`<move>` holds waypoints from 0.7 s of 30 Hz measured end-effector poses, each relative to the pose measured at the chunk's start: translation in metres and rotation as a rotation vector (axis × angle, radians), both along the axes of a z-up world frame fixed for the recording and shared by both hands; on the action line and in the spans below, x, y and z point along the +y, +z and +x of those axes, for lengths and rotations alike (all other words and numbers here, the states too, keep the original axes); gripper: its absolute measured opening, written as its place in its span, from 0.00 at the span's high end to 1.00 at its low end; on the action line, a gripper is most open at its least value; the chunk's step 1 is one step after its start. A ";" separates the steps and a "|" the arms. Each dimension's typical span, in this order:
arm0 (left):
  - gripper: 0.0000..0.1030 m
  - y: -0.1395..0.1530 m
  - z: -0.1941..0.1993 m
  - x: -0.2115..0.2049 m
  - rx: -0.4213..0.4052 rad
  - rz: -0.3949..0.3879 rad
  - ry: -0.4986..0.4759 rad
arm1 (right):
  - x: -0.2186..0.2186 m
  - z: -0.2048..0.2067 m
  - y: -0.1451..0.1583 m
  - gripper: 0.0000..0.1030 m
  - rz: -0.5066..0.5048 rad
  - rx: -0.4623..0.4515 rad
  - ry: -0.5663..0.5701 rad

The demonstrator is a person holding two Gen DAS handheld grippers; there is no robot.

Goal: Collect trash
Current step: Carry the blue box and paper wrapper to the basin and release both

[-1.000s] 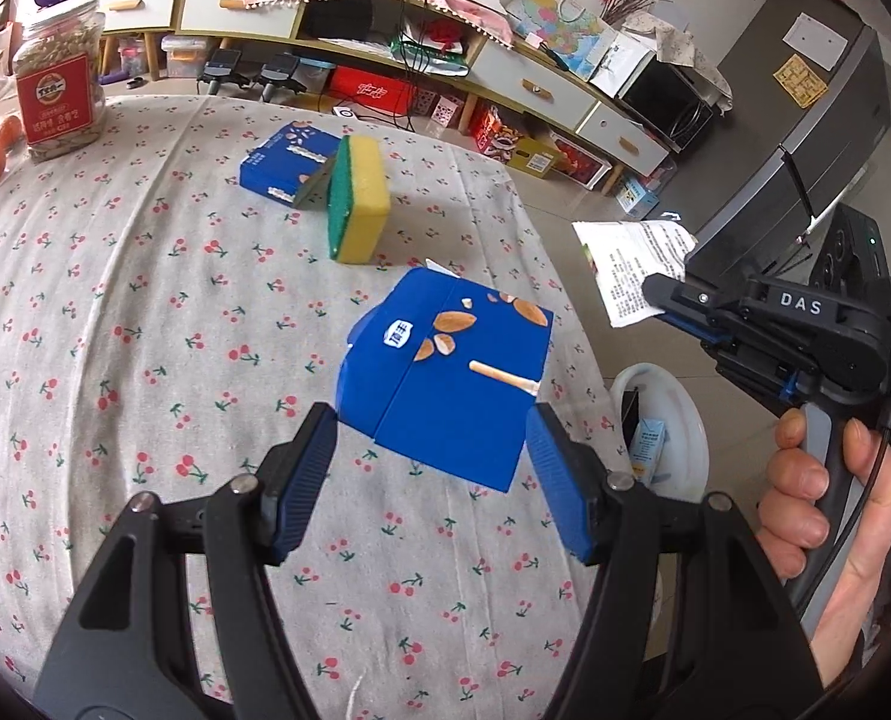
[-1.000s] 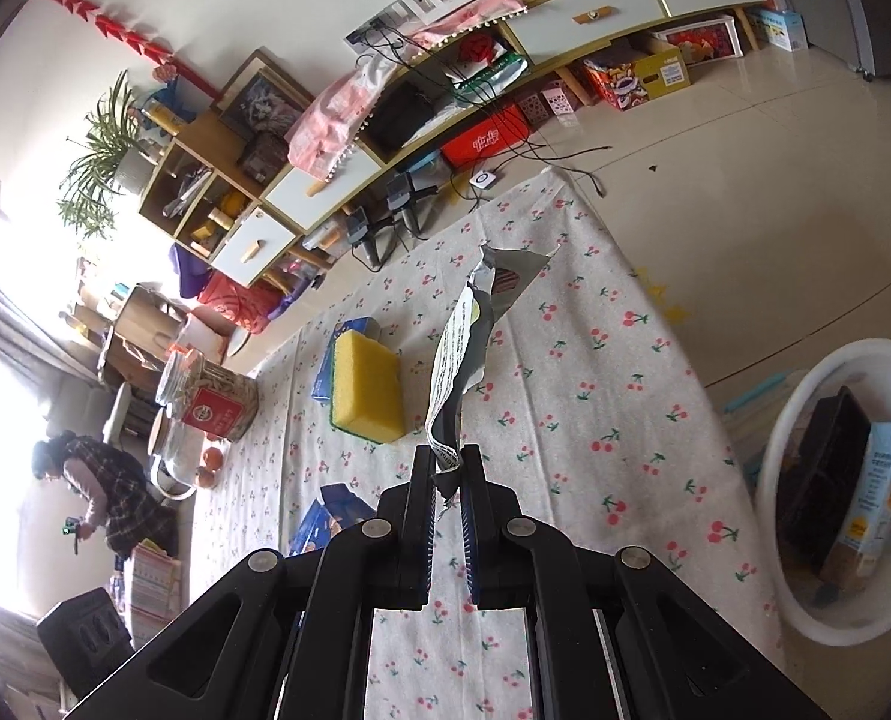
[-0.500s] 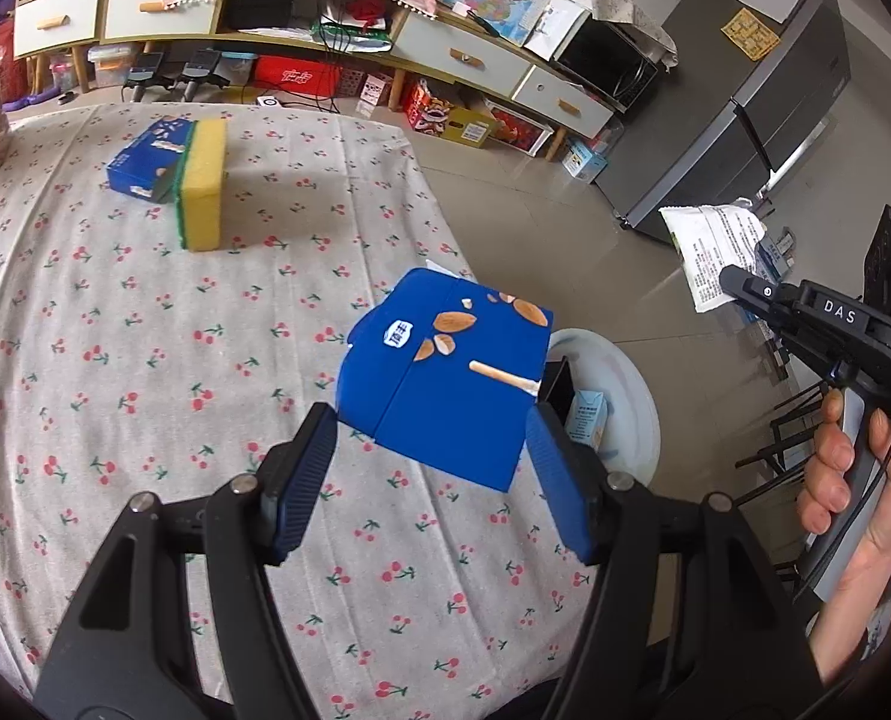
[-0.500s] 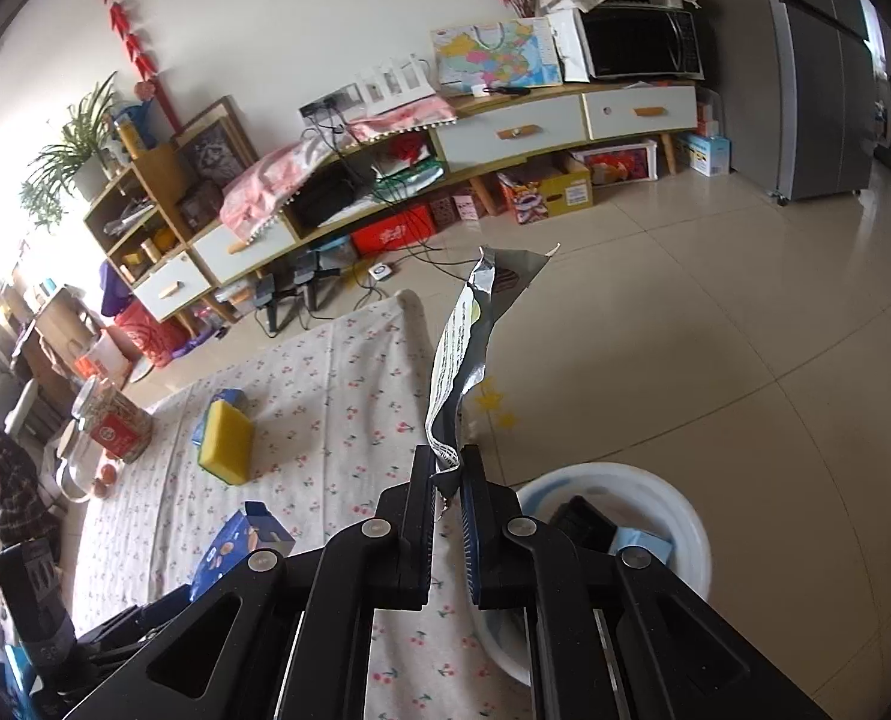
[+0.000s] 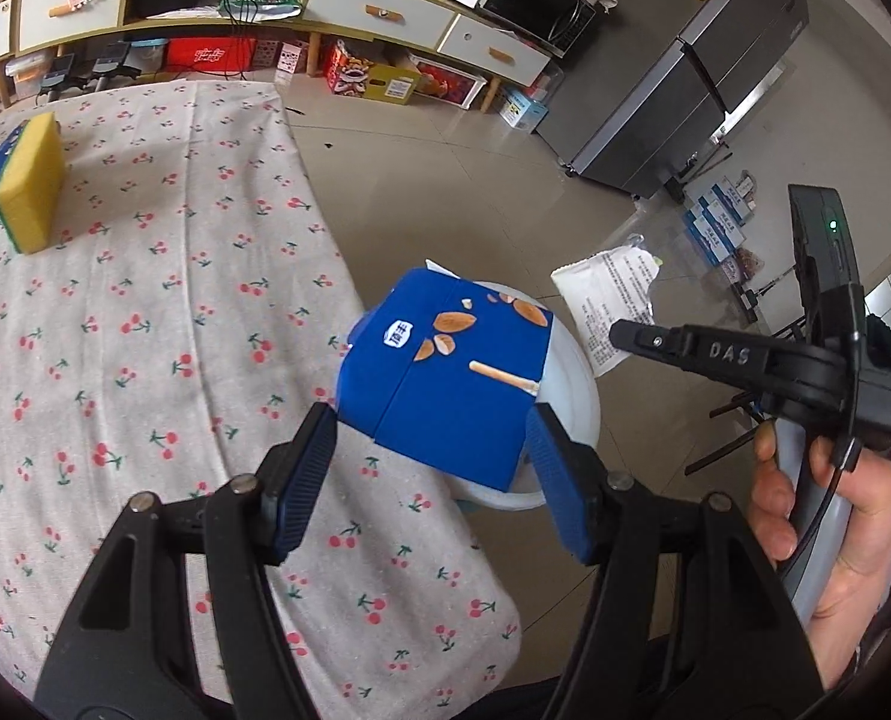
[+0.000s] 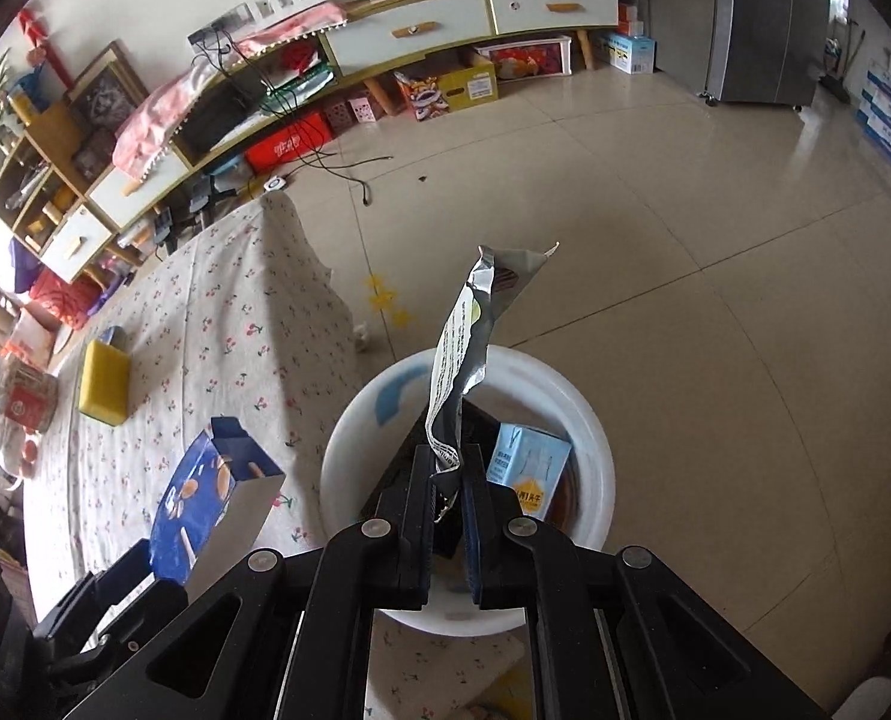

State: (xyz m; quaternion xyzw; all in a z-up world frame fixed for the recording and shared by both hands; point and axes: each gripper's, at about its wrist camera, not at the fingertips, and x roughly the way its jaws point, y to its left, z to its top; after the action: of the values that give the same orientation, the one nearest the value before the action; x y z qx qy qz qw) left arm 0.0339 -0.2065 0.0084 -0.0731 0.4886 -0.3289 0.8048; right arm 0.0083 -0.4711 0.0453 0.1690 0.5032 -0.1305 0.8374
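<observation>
- Both grippers have swung away from the middle of the table since the earlier frames and now hang at its edge over the white bin [image 6: 589, 438], which a second ago lay off to one side.
- Left gripper [image 5: 433, 468] is clenched on a blue box [image 5: 445, 372], one blue pad against each side of it; the box hangs partly over the bin's rim and partly over the table [image 5: 145, 312].
- Its printed face looks up at the left camera and its long axis runs away from the fingers, the open flap end farthest from them; from the right wrist that open end points up.
- A white badge with blue characters, almonds and a biscuit stick are printed on the box; the characters are too small to read.
- Right gripper [image 6: 448, 498] is clenched on the lower end of a wrapper [image 6: 469, 336], which stands upright above the bin, long axis vertical, torn silver top uppermost.
- Fine print covers the wrapper's white side, illegible; "DAS" can be read on the right gripper's body.
- Inside the bin lie a pale blue carton [image 6: 526, 468] and something black, mostly hidden behind the right gripper.
- A yellow sponge [image 5: 28, 192] stands on edge well away from the bin, across the table, hiding most of another blue box behind it.
- A hand [image 5: 829, 528] holds the right gripper's handle, cut off by the frame edge.
</observation>
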 end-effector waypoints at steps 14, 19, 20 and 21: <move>0.36 -0.002 -0.002 -0.003 0.008 0.005 0.029 | 0.017 0.012 -0.061 0.90 -0.210 0.309 0.067; 0.36 0.004 -0.003 0.001 -0.006 0.003 0.024 | 0.012 0.011 -0.062 0.55 -0.200 0.324 0.028; 0.36 0.004 -0.004 0.001 -0.009 0.002 0.024 | 0.011 0.011 -0.059 0.47 -0.193 0.320 0.008; 0.36 0.004 -0.003 0.001 -0.008 0.002 0.023 | 0.009 0.010 -0.055 0.42 -0.181 0.301 -0.004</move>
State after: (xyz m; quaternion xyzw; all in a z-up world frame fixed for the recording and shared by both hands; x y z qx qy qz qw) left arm 0.0308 -0.2058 0.0125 -0.0767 0.4848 -0.3193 0.8106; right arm 0.0179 -0.4621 -0.0101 0.0727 0.6086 -0.2008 0.7642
